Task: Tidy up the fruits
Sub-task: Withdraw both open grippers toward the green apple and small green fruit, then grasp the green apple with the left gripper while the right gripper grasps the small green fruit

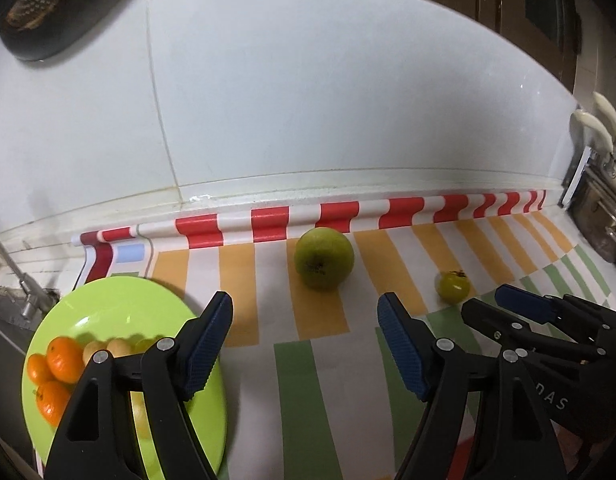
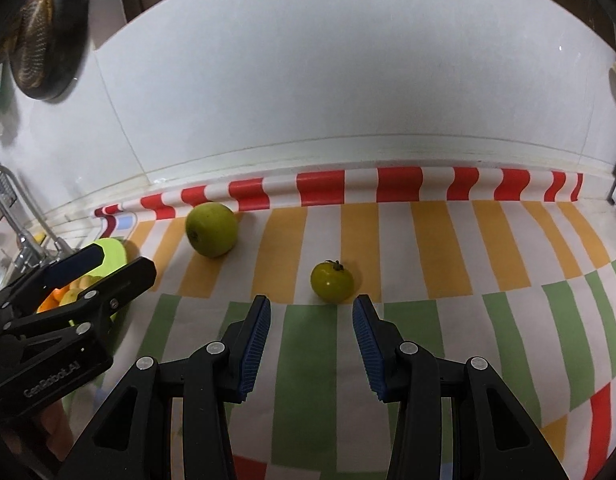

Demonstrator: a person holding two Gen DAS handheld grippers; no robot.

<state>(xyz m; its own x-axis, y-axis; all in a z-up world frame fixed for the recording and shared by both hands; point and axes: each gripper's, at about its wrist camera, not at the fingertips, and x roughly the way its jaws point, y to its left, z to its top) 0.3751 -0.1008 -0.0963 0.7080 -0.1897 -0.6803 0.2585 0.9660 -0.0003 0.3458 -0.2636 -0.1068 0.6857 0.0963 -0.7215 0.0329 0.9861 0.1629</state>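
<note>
- Plate (image 1: 107,304) at the bench's left edge already holds oranges (image 1: 53,364) and pale fruit.
- Left tongs (image 1: 305,340) stand wide and empty, aimed at the apple (image 1: 324,258) by the red-striped mat roll; I judge this the reach step.
- Right tongs (image 2: 312,340) are narrower, empty, just short of the small green fruit (image 2: 332,286).
- Next: straddle each fruit, then close.

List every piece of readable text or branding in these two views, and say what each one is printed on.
"GenRobot.AI": on the body of the left tool, seen from the right wrist view.
"DAS": partial letters, turned sideways and cut off, on the body of the right tool, seen from the left wrist view.
No print shows on the fruit, plate or striped cloth.
</note>
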